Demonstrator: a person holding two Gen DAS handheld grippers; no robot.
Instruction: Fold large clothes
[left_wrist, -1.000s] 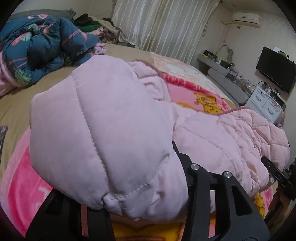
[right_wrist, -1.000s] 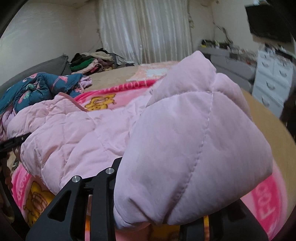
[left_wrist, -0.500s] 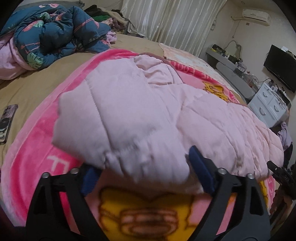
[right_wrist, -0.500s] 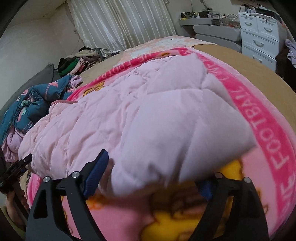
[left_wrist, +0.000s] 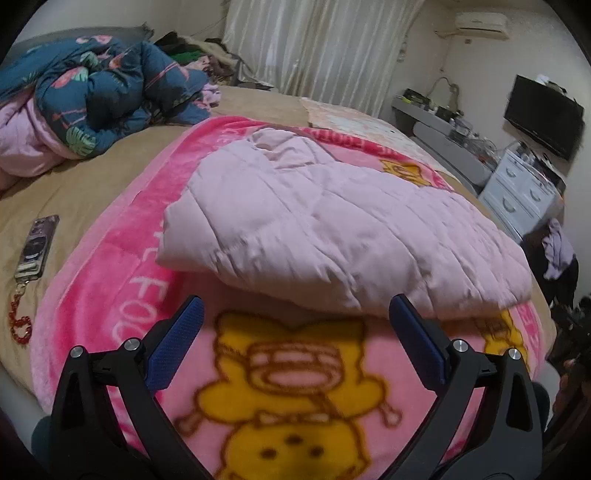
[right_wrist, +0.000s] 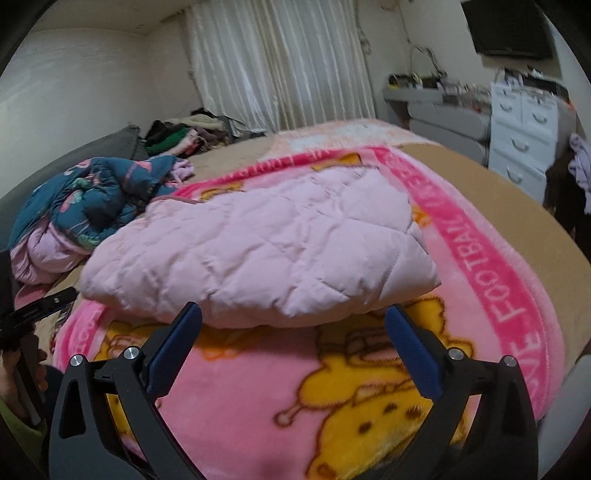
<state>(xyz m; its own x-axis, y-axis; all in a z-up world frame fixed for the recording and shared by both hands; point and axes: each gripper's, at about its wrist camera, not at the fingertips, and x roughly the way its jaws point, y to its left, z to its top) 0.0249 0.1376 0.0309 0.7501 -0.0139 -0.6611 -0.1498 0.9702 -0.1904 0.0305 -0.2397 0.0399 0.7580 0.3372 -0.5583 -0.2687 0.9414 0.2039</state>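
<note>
The pink quilted jacket is now laid flat in a folded bundle on the pink cartoon blanket, whereas a second ago a thick fold of it was clamped and lifted in each tool, filling the lower part of both views. Half a second ago its edge was already let down between the spread fingers; now it is left fully released and both tools are drawn back from it.

In the left wrist view the jacket's near edge is seen just beyond the left gripper, whose blue-padded fingers are spread wide with nothing between them but blanket. In the right wrist view the same bundle is seen just ahead of the right gripper, likewise spread wide and empty, with the fold's rounded edge lying close to the fingertips; whether it is touched by them cannot be told.

The blanket is spread over a tan bedsheet. A phone with a red bead chain is seen on the sheet to the left, well apart from the jacket. A crumpled dark blue flowered quilt is heaped farther back, and a white dresser is seen by the far wall.
</note>
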